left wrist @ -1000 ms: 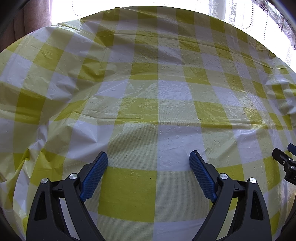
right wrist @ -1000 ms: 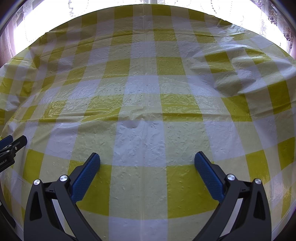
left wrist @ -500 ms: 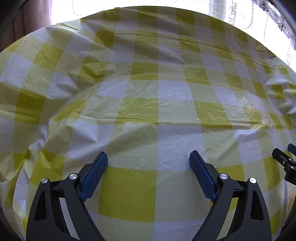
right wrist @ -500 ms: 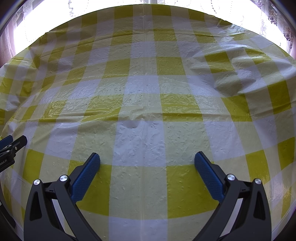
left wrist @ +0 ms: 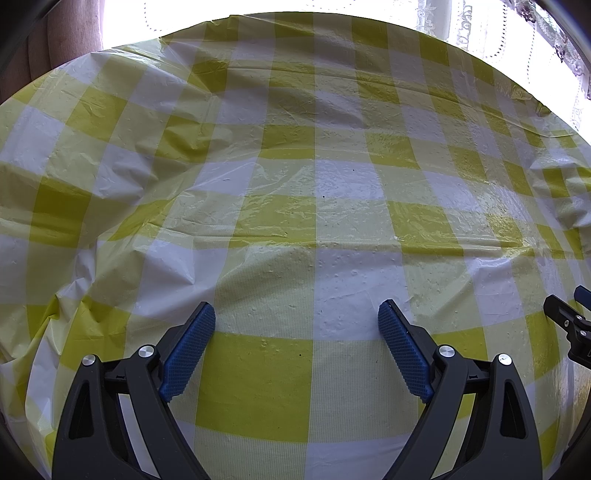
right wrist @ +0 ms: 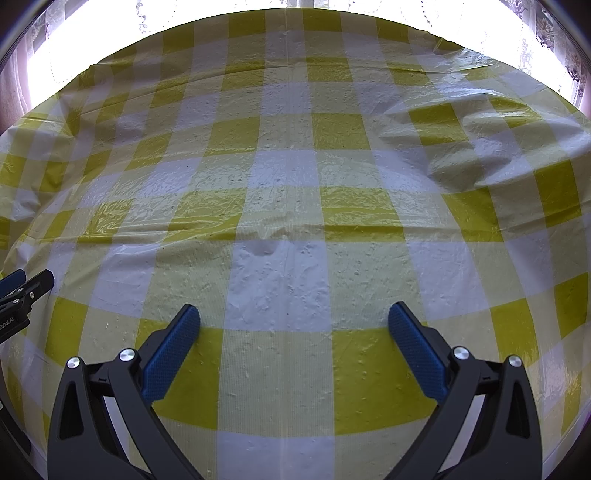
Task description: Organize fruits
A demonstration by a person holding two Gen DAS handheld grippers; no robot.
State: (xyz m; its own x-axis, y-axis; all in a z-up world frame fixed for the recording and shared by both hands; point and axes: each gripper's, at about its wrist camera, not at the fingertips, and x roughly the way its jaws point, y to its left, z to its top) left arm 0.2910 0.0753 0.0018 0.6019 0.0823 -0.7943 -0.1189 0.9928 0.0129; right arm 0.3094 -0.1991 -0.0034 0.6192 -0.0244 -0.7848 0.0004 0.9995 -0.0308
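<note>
**Both grippers stationary and wide open above a checked tablecloth; no fruit in view**

Comparison with the earlier frames: both wrist views match them. Neither gripper has shifted, the jaw spacing is the same, and the creases in the cloth lie where they did.

Left wrist view, near to far. The left gripper (left wrist: 296,314) occupies the 6 o'clock edge, angled down toward the surface. Its jaws stand wide apart with nothing between them; the blue pads (left wrist: 188,349) face each other across bare cloth. At 3 o'clock, the tip of the right gripper (left wrist: 570,325) enters the view, well apart from the left one. Beyond the fingers, the yellow-and-white checked tablecloth (left wrist: 295,221) fills the view, rumpled toward 9 o'clock. At 12 o'clock the cloth ends against a bright window with lace curtains (left wrist: 480,33).

Right wrist view, near to far. The right gripper (right wrist: 294,315) sits at 6 o'clock, likewise tilted downward, jaws wide and empty. At 9 o'clock, the left gripper's tip (right wrist: 26,291) shows at the edge. The cloth carries a raised fold (right wrist: 480,147) toward 2 o'clock.

Task objects: no fruit is visible in either view, so its location cannot be told.
</note>
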